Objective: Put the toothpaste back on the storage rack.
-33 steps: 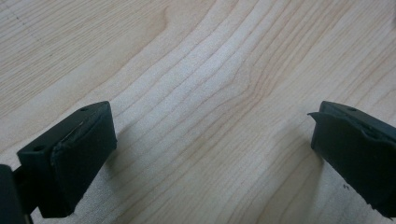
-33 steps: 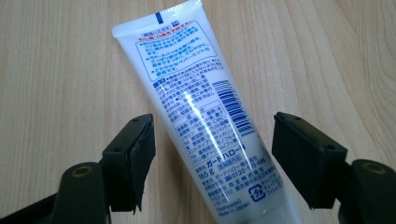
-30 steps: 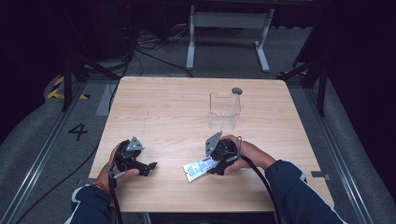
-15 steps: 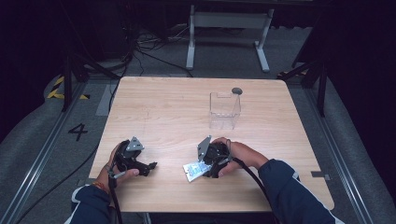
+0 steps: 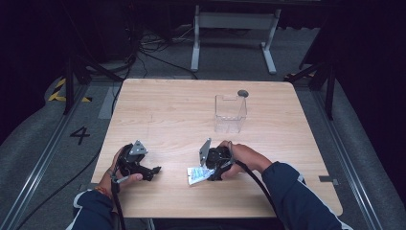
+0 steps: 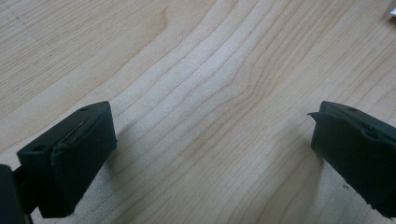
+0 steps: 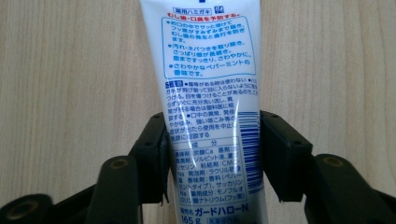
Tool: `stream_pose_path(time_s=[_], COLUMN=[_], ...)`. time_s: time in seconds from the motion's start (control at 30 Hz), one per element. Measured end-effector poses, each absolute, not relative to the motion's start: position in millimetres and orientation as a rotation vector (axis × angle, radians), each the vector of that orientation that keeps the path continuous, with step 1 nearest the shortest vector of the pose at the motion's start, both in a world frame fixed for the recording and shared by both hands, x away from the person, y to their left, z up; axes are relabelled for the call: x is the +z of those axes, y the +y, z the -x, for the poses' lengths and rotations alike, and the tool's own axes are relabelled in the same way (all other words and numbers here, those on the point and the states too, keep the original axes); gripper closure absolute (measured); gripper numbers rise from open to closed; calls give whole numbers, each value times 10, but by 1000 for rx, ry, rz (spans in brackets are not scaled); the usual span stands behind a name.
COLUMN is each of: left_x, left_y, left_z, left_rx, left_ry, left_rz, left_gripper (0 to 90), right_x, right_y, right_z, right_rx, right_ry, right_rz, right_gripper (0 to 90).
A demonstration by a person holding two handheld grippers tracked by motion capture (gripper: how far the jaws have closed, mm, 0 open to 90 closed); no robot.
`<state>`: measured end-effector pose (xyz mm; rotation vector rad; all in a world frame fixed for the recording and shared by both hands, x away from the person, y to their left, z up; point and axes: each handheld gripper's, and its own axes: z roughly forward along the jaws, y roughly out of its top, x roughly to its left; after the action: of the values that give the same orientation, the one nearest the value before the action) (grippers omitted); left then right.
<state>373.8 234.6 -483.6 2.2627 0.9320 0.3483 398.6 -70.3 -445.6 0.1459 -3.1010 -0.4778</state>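
The wooden surface [image 5: 167,110] carries a clear box [image 5: 230,113] toward its far side. Near the front edge, the right hand-held gripper [image 5: 207,173] clamps a white tube [image 7: 210,93] lying flat. The left hand-held gripper [image 5: 155,171] rests spread wide, holding nothing.

Dark blue sleeves [image 5: 297,196], black grippers with grey triangular plates [image 5: 205,151].

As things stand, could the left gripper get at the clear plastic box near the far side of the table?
Probably yes. The left gripper is open and holds nothing, and bare table lies between it and the clear box. The right gripper, closed on the toothpaste tube, sits beside that path, not across it.
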Motion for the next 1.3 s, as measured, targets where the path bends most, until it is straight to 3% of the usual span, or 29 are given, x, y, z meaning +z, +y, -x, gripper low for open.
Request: stream_pose_path(time_s=[0.23, 0.4, 1.3], left_x=[-4835, -4835, -4835], left_y=[2346, 2346, 2346], left_z=[-3739, -3739, -3739], left_rx=[348, 348, 348], left_ry=[932, 931, 932], left_rz=[-2263, -2263, -2262], left_gripper=[4, 4, 4], right_x=[-4414, -4404, -4058], right_y=[-730, -774, -1317], right_z=[-3945, -3921, -4012], right_rx=[-506, -540, -1027], right_ry=[-3134, -3132, -3034], right_rz=[-167, -157, 95], right_gripper=[621, 650, 663])
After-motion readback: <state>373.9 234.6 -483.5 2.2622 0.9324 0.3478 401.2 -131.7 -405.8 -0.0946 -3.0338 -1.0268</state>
